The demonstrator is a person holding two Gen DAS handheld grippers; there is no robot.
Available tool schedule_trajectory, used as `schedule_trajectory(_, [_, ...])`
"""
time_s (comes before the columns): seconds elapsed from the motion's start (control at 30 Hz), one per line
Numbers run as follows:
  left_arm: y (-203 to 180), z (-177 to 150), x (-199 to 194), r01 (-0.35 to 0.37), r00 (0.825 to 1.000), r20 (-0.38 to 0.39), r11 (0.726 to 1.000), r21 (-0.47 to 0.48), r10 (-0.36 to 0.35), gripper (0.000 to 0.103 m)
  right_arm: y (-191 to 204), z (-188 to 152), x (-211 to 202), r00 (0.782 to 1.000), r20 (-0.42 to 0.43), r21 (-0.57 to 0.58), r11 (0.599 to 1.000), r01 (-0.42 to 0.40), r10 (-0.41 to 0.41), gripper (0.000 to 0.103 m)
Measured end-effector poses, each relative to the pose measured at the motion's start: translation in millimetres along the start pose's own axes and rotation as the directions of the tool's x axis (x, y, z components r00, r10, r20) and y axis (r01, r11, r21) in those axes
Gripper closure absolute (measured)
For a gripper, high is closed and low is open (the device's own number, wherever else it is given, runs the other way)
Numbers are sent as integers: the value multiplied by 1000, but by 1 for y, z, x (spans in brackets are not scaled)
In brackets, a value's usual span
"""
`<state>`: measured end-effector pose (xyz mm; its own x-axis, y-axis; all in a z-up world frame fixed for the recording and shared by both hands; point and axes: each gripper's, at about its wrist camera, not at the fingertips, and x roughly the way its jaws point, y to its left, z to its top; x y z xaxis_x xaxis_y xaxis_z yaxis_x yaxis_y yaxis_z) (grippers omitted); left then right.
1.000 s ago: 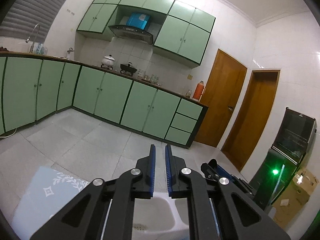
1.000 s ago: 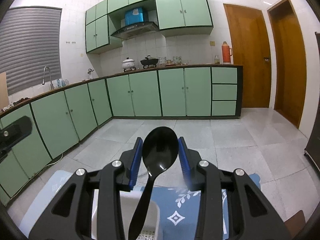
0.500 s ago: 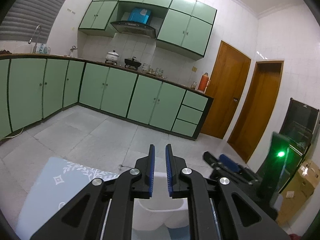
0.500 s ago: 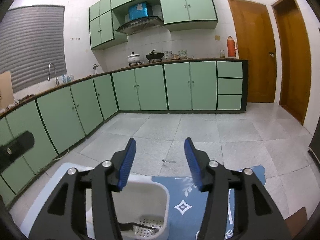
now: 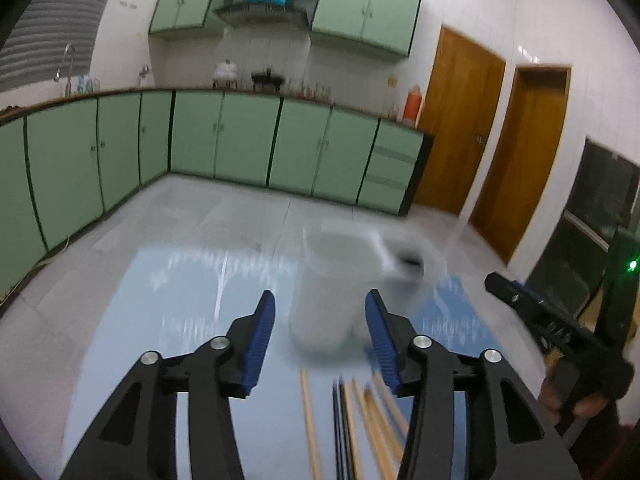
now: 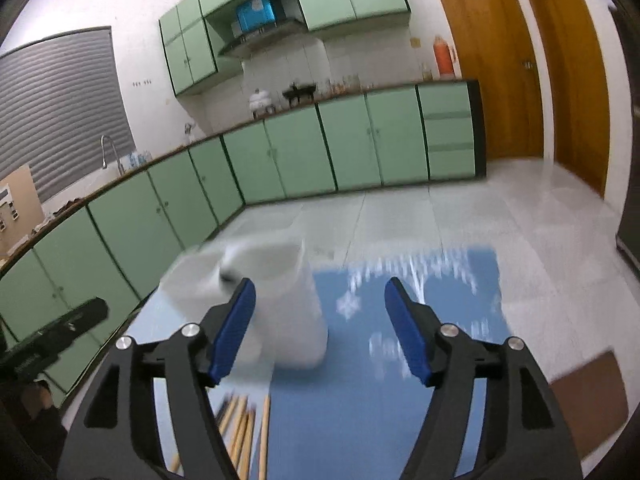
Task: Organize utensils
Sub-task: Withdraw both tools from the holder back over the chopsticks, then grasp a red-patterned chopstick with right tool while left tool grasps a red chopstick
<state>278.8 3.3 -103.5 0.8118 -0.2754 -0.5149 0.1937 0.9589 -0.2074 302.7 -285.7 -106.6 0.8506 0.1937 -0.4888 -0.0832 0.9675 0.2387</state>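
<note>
Left tongs [image 5: 320,332] wide open, empty, above blue patterned mat [image 5: 192,308] on tabletop. White utensil holder [image 5: 340,284] upright on mat, just beyond left tongs; dark object, probably black spoon [image 5: 408,260], at its rim, blurred. Wooden chopsticks [image 5: 360,420] lie on mat, nearer camera than holder. Right tongs [image 6: 320,332] also spread wide, empty, right of holder [image 6: 280,292]; chopsticks [image 6: 244,428] below holder.

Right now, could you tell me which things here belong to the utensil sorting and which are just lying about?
For the job:
white holder
chopsticks
left gripper, open
right gripper, open

Just lying about:
blue mat
red flask
white pot
brown card
</note>
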Motion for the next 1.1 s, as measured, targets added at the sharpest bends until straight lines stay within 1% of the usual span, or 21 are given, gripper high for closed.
schedule_trajectory(0.03, [0,-13,-3,-2,999,-41,1000,4,2,54,-2,-12,-6,999,-32,8,1000,-3,3,36])
schedule_trajectory(0.07, [-1,-21,-5,-4,998,-63,1000,7,4,54,-2,-23,-11,998,-59,13,1000,0,1,36])
schedule_trajectory(0.13, [-1,-47,-10,-10,991,-132,1000,15,12,53,-2,-41,-21,995,-98,14,1000,6,-5,36])
schedule_trajectory(0.17, [-2,-57,-13,-11,988,-151,1000,16,13,53,-3,-55,-29,992,-128,18,1000,15,-12,36])
schedule_trajectory(0.27, [0,-85,-21,-29,978,-207,1000,9,31,53,2,-84,-44,984,-178,25,999,21,-16,36])
schedule_trajectory(0.33, [0,-98,-27,-31,973,-227,1000,0,30,53,7,-99,-53,980,-196,12,1000,23,-20,36])
schedule_trajectory(0.43, [-2,-110,-36,-44,971,-235,999,21,48,53,15,-120,-69,979,-203,-20,1000,24,-28,36])
schedule_trajectory(0.57, [-2,-125,-48,-54,968,-243,998,20,57,53,24,-137,-85,977,-210,-40,999,19,-27,37])
schedule_trajectory(0.67, [-3,-137,-56,-65,965,-252,997,29,70,53,29,-146,-93,976,-216,-59,998,11,-24,40])
schedule_trajectory(0.87, [0,-157,-70,-85,957,-275,996,38,92,53,42,-172,-104,966,-255,-126,992,-2,-30,53])
schedule_trajectory(0.93, [0,-162,-74,-88,957,-275,995,46,97,53,45,-178,-103,963,-267,-140,990,-5,-33,60])
schedule_trajectory(1.07, [-1,-167,-80,-84,955,-279,995,51,95,53,50,-184,-97,958,-287,-159,987,-17,-30,70])
schedule_trajectory(1.1, [-2,-169,-80,-85,954,-283,995,57,98,53,51,-184,-97,957,-288,-168,986,-22,-28,75])
